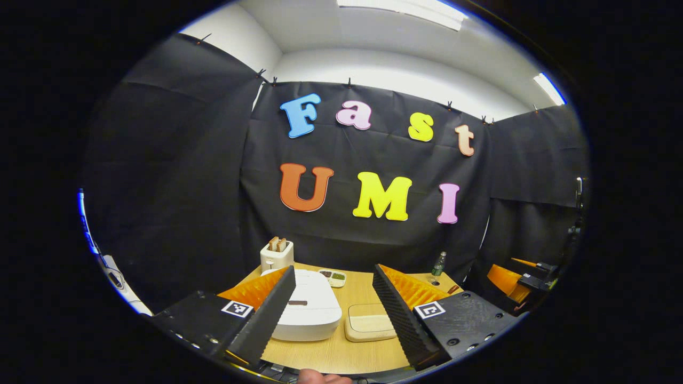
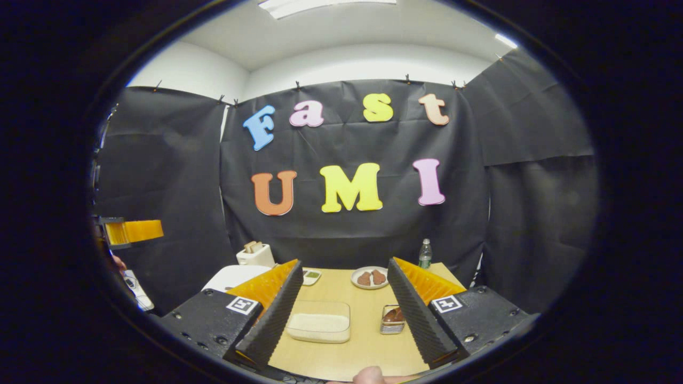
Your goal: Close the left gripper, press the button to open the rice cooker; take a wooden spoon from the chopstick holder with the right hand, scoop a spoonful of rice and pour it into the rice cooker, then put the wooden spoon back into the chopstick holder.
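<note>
Both hand-held grippers hover with fingers spread wide: the left hand-held gripper (image 1: 333, 309) over the closed white rice cooker (image 1: 307, 312), the right hand-held gripper (image 2: 344, 304) above the rice container (image 2: 319, 321) on the tabletop (image 2: 363, 346).

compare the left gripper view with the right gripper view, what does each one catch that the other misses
Left gripper view: the rice cooker lid and its front button in full, lid shut, and the right gripper off at the edge.

Right gripper view: a plate of brown food, a small metal holder beside the right finger, and the left gripper farther off.

Both: the wooden table, the rice container, the toaster, the sectioned dish, the green bottle. Each view's own jaws stand wide open, holding nothing.
</note>
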A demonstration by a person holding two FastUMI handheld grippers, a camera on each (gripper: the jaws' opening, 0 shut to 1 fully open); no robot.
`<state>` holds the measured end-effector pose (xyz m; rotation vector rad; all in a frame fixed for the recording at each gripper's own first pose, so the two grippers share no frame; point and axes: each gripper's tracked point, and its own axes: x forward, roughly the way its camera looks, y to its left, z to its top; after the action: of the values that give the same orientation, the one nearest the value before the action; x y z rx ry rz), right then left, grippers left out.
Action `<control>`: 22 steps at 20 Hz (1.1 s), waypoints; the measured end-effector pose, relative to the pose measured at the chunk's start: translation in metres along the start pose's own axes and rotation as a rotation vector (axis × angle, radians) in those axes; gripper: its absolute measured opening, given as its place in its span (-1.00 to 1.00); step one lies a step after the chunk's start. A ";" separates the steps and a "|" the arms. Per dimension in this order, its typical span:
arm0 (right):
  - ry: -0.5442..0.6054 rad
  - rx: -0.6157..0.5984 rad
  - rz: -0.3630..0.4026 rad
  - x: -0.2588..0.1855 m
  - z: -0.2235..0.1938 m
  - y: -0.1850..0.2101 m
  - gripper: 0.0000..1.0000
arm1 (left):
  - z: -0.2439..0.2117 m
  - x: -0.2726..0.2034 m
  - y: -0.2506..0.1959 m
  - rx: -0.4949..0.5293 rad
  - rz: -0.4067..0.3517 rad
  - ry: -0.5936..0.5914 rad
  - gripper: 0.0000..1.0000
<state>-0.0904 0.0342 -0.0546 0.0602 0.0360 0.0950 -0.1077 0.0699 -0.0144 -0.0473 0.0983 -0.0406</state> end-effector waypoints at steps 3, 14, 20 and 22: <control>-0.017 -0.003 -0.003 -0.011 0.002 0.004 1.00 | -0.006 -0.016 -0.014 0.058 -0.015 -0.017 0.89; -0.018 -0.013 0.015 -0.031 -0.010 0.003 1.00 | -0.016 -0.041 -0.044 0.055 -0.027 -0.076 0.89; -0.025 -0.018 0.036 -0.030 -0.007 0.008 1.00 | -0.016 -0.046 -0.046 0.054 -0.014 -0.083 0.89; -0.029 -0.019 0.043 -0.031 -0.004 0.009 1.00 | -0.015 -0.046 -0.048 0.046 -0.015 -0.084 0.89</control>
<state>-0.1220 0.0409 -0.0569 0.0437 0.0052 0.1375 -0.1573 0.0236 -0.0228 -0.0039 0.0131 -0.0558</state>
